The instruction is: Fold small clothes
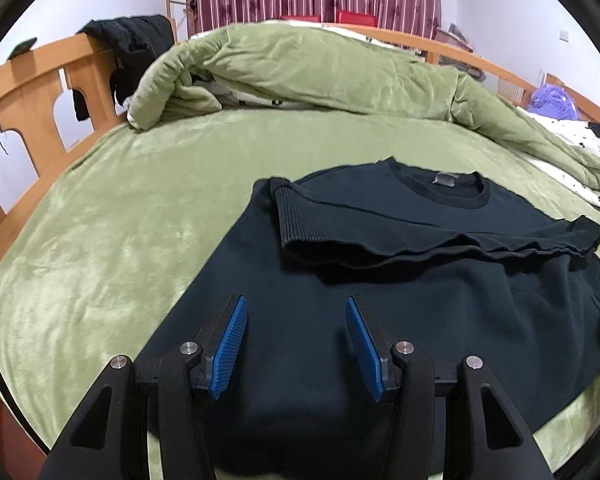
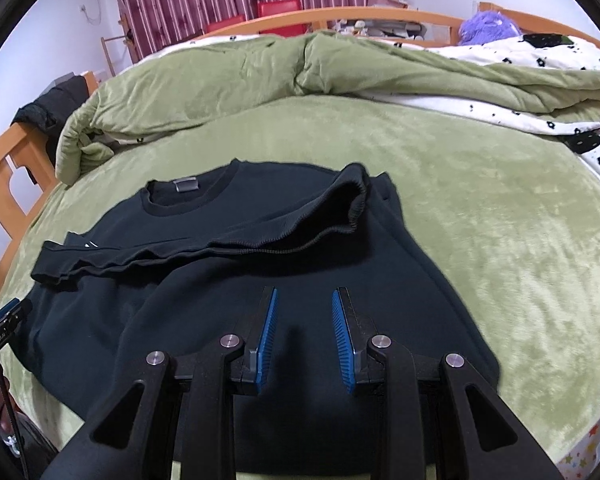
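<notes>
So far I have the sweater (image 1: pixel 400 300) flat on the bed (image 1: pixel 120 220) with both sleeves (image 2: pixel 204 248) folded across its chest, while my left tool (image 1: pixel 296 348) and right tool (image 2: pixel 304 340) hover apart and empty over its lower half, the bottom-up fold not yet made.

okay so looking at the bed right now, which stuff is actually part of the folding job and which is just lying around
Part of the job:
- black sweater, sleeves already laid across its chest
- left claw and right claw, both open above its lower part

Just lying about:
- bunched green quilt
- dark jacket on the wooden bed frame
- purple plush toy
</notes>
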